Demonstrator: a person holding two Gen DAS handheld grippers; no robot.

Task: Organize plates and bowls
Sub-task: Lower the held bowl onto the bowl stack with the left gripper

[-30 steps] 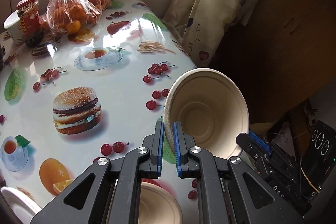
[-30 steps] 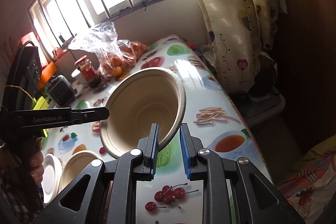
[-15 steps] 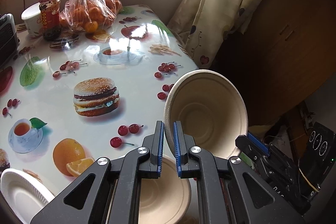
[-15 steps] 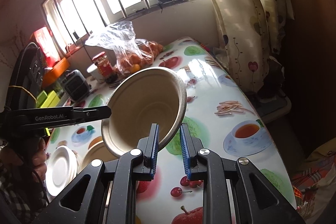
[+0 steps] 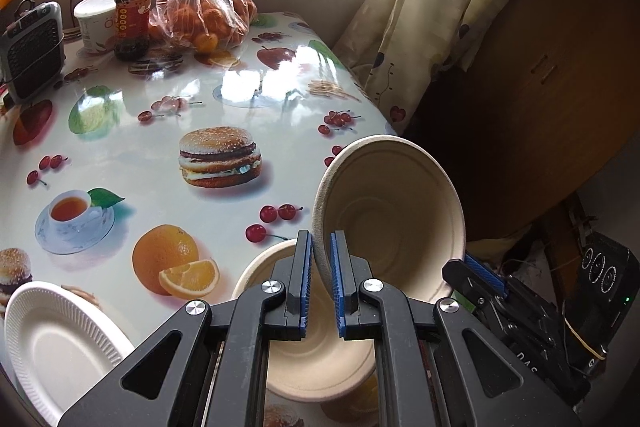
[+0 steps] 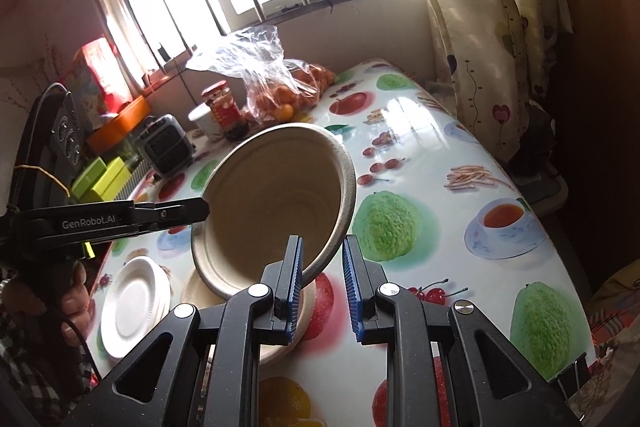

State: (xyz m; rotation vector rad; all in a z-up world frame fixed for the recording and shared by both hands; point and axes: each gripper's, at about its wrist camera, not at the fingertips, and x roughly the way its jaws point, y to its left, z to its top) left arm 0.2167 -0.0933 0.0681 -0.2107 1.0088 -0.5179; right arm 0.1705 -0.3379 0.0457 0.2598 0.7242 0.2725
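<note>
Both tools clamped on tilted bowl (image 5: 392,211) rim, person's hand (image 6: 60,295) only in right view

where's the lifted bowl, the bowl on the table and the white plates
lifted bowl (image 5: 394,215), left wrist view, inner wall
bowl on the table (image 5: 316,359), left wrist view, inside bottom
white plates (image 6: 134,301), right wrist view, centre of the top plate

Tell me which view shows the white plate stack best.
The right wrist view: the white plate stack shows whole, layered edges visible, beside the lower bowl. The left wrist view cuts it off at the picture's lower-left edge.
</note>
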